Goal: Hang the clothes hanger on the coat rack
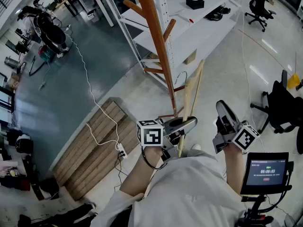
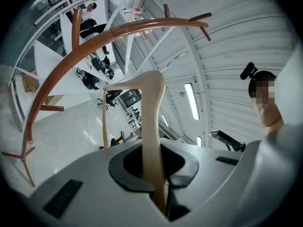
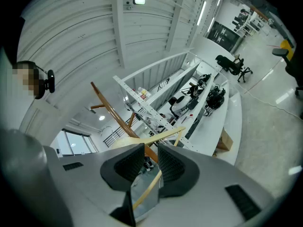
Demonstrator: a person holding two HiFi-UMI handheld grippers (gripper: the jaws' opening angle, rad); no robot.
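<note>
the left claw (image 1: 188, 125) is pressed shut on the clothes hanger (image 1: 191, 96), pinching one pale wooden arm of it. in the left gripper view that arm (image 2: 152, 112) rises straight out from between the pads of the claw (image 2: 154, 171), with no gap showing on either side. the hanger stands up and away from the claw, its metal hook (image 1: 179, 75) at the far end close beside the pole of the coat rack (image 1: 154, 37). it hangs on no peg.

the right claw (image 1: 222, 110) sits well to the right of the hanger and apart from it. in the right gripper view its pads (image 3: 151, 167) stand a little spread with a narrow slot between them. the hanger (image 3: 158, 136) and the brown rack (image 3: 111, 110) show beyond the slot, not gripped.

the coat rack is a slanted orange-brown pole with short pegs, and it curves across the left gripper view (image 2: 94, 44). behind it runs a long white tabletop (image 1: 208, 30) carrying dark gear. a wooden pallet (image 1: 94, 145) lies on the floor to the left with a white cable (image 1: 90, 98) trailing over it. a small lit screen (image 1: 265, 170) sits at lower right, and a black office chair (image 1: 258, 6) stands at upper right.
</note>
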